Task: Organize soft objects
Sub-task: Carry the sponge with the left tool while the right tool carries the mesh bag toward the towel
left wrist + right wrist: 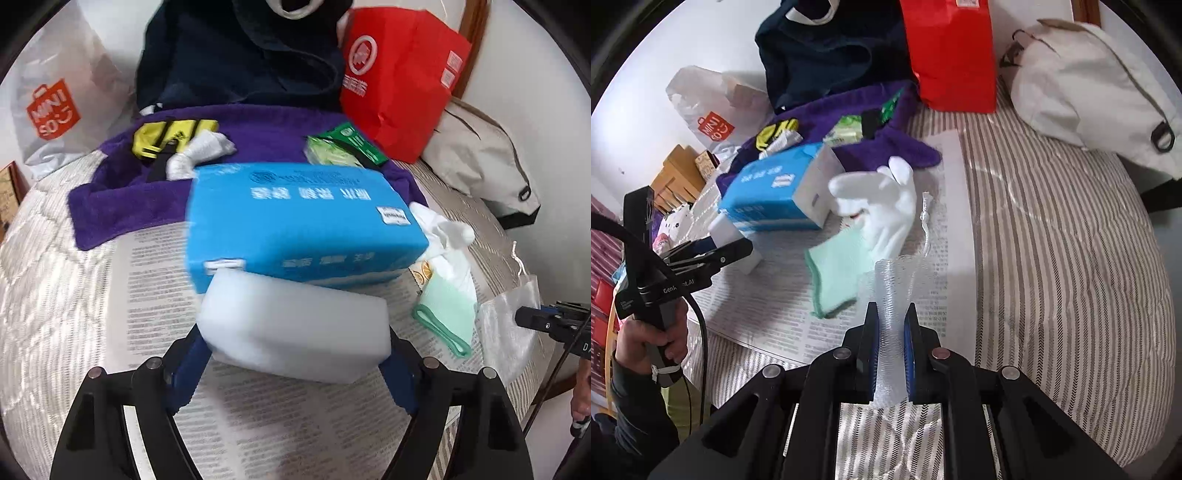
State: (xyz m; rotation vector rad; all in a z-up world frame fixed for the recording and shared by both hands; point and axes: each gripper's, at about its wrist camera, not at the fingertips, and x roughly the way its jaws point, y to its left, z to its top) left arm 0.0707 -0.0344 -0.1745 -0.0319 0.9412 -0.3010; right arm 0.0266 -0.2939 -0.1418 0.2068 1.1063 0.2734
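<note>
Your left gripper (295,354) held one blurred white foam block (291,332), fingers spread wide against its ends, at 6 o'clock of the one blue tissue pack (295,221). Your right gripper (890,332) pinched one clear mesh pouch (892,295) between narrow fingers, at 6 o'clock of the one white glove (886,206) and one mint cloth (838,273)

A tissue pack (768,192) lies mid-newspaper (945,236), its far end on a towel (886,147). A glove (886,206) and cloth (838,269) lie toward the newspaper's right edge.
</note>
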